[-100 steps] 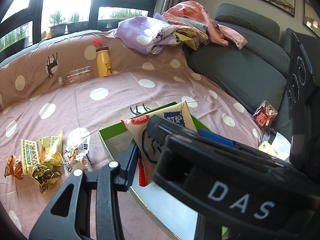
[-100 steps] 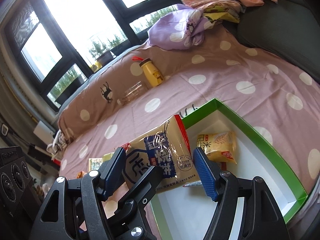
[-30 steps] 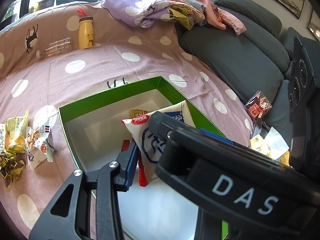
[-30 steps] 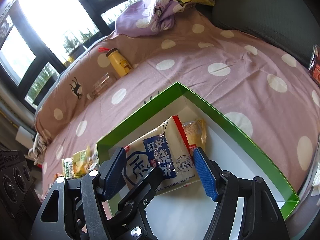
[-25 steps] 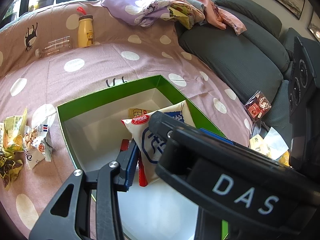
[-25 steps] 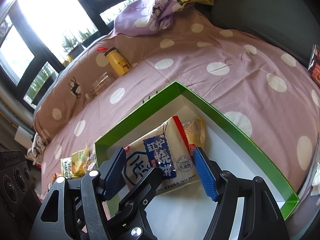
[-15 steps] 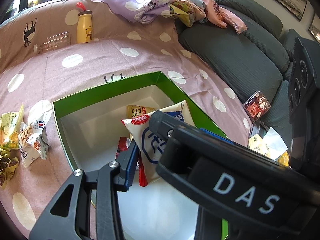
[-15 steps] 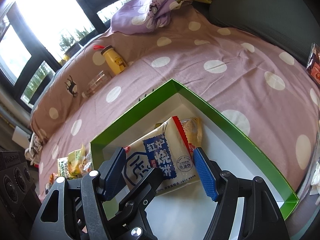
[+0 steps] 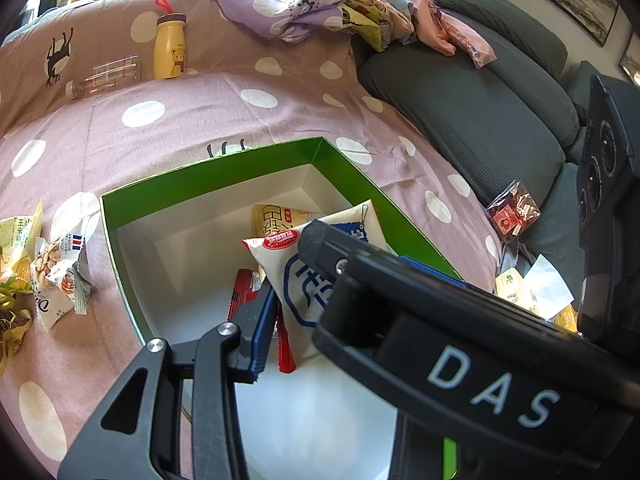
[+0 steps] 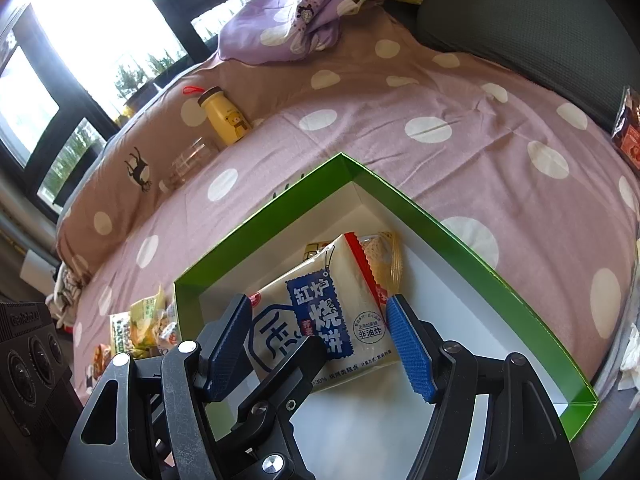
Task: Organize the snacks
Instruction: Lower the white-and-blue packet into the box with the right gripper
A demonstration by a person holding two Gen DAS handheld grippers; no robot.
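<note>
A cream biscuit packet (image 10: pixel 320 312) with a blue label hangs over the white inside of a green box (image 10: pixel 440 224). My right gripper (image 10: pixel 316 308) has its blue pads (image 10: pixel 408 348) against the packet's two sides. My left gripper (image 9: pixel 304 300) is shut on the packet's near edge. Only its left pad (image 9: pixel 260 320) shows, because the right gripper's black body (image 9: pixel 460 352) covers the other. From the right wrist, a left finger (image 10: pixel 288 372) lies across the packet's lower edge. A yellow packet (image 9: pixel 280 216) and a red one (image 9: pixel 242 292) lie in the box.
Several loose snack bags (image 9: pixel 60 272) lie on the dotted pink bedspread left of the box. A red snack bag (image 9: pixel 512 212) and paper wrappers (image 9: pixel 532 288) sit by the grey sofa (image 9: pixel 480 100). A yellow bottle (image 9: pixel 170 48), a glass jar (image 9: pixel 104 76) and heaped clothes (image 9: pixel 300 4) are at the back.
Since the earliest frames both grippers have carried the packet from the box's near edge to over its inside. Within the last second almost nothing has shifted.
</note>
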